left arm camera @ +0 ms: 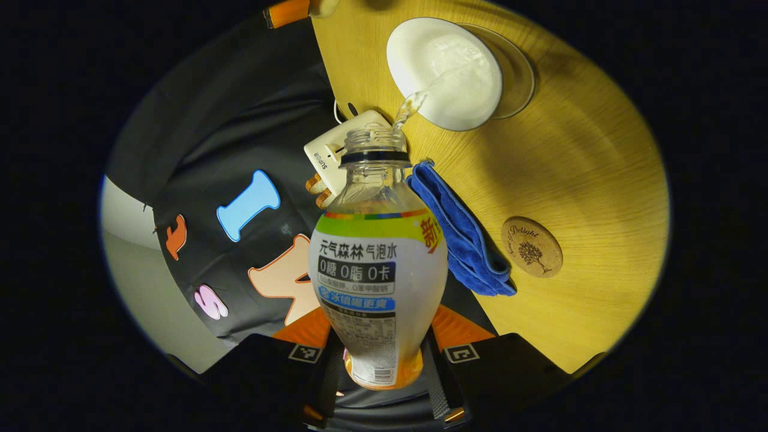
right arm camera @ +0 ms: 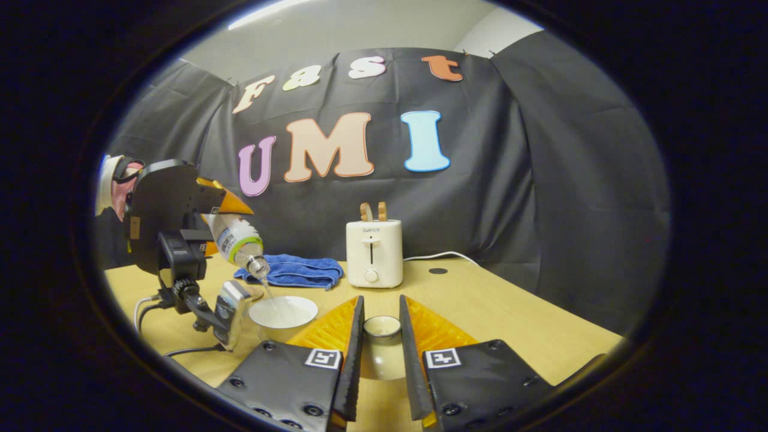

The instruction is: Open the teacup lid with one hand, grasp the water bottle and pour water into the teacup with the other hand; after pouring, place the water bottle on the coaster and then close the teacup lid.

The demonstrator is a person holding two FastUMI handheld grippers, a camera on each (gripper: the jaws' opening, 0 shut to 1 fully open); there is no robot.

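Note:
My left gripper (left arm camera: 384,342) is shut on a clear water bottle (left arm camera: 379,264) with a printed label, tipped neck-first toward the teacup (left arm camera: 397,55). A thin stream of water runs from its uncapped mouth into the white cup. The round wooden coaster (left arm camera: 531,246) lies bare on the table to the right of the bottle. In the right gripper view, my right gripper (right arm camera: 381,324) holds the white teacup lid (right arm camera: 381,360) between its fingers, low over the table and right of the teacup (right arm camera: 261,313). There the left gripper (right arm camera: 227,225) and the tilted bottle (right arm camera: 240,243) hang above the cup.
A folded blue cloth (left arm camera: 462,237) lies between the bottle and the coaster. A white toaster (right arm camera: 374,252) stands at the back of the wooden table (right arm camera: 510,312), with the blue cloth (right arm camera: 294,270) to its left. A cable (right arm camera: 150,303) trails on the left.

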